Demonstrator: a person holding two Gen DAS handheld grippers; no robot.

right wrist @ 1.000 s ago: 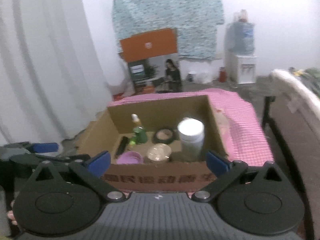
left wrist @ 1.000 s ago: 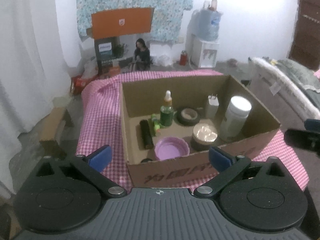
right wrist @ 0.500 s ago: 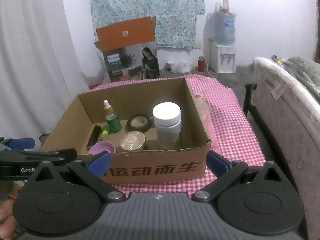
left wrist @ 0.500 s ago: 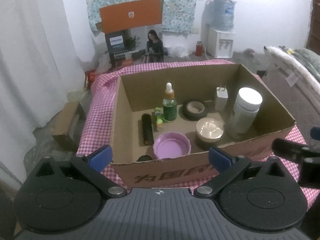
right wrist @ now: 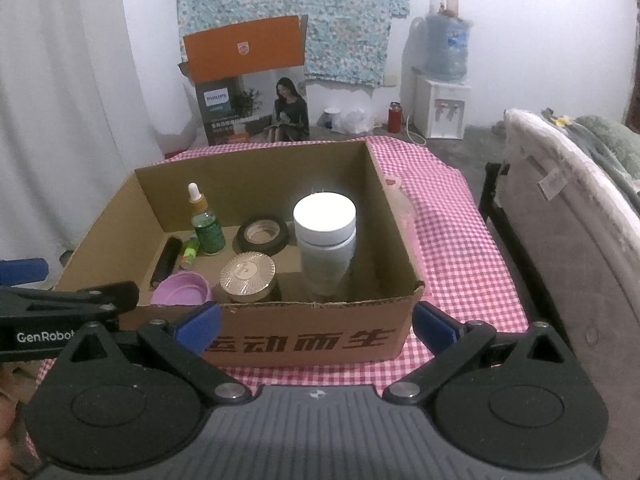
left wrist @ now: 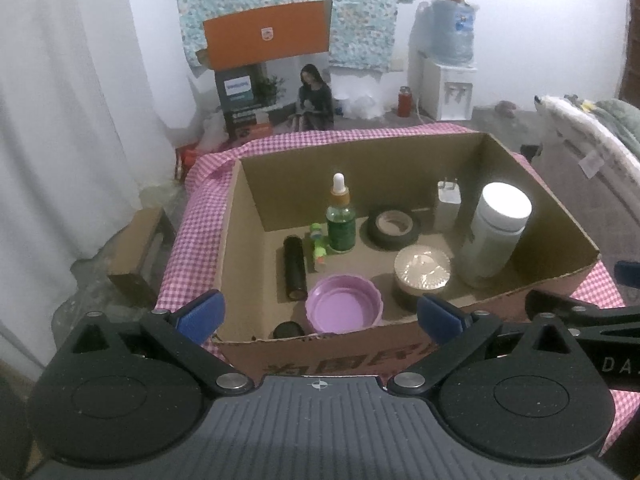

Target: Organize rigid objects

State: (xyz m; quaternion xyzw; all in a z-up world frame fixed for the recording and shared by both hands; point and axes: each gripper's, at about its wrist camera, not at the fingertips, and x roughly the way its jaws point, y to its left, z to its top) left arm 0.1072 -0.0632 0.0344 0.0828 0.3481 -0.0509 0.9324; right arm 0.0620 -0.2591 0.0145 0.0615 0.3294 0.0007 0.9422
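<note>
An open cardboard box (left wrist: 248, 248) (right wrist: 312, 336) stands on a pink checked cloth. Inside are a green dropper bottle (left wrist: 340, 220) (right wrist: 206, 228), a black tape roll (left wrist: 394, 227) (right wrist: 262, 234), a white-lidded jar (left wrist: 496, 232) (right wrist: 325, 240), a gold-lidded jar (left wrist: 422, 270) (right wrist: 248, 274), a purple lid (left wrist: 343, 310) (right wrist: 182, 290), a black tube (left wrist: 294, 268), a small green item (left wrist: 317, 242) and a white charger (left wrist: 448, 202). My left gripper (left wrist: 320, 314) is open and empty before the box's near wall. My right gripper (right wrist: 316, 322) is open and empty there too.
The cloth-covered table (right wrist: 460, 248) extends right of the box. A grey sofa (right wrist: 576, 208) stands at the right. An orange Philips box (right wrist: 248, 80) and a water dispenser (right wrist: 442, 80) stand by the far wall. A small cardboard box (left wrist: 136, 252) lies on the floor left.
Both grippers have risen and tilted down, so the box interior shows more fully. Both stay open and empty. The objects in the box have not moved.
</note>
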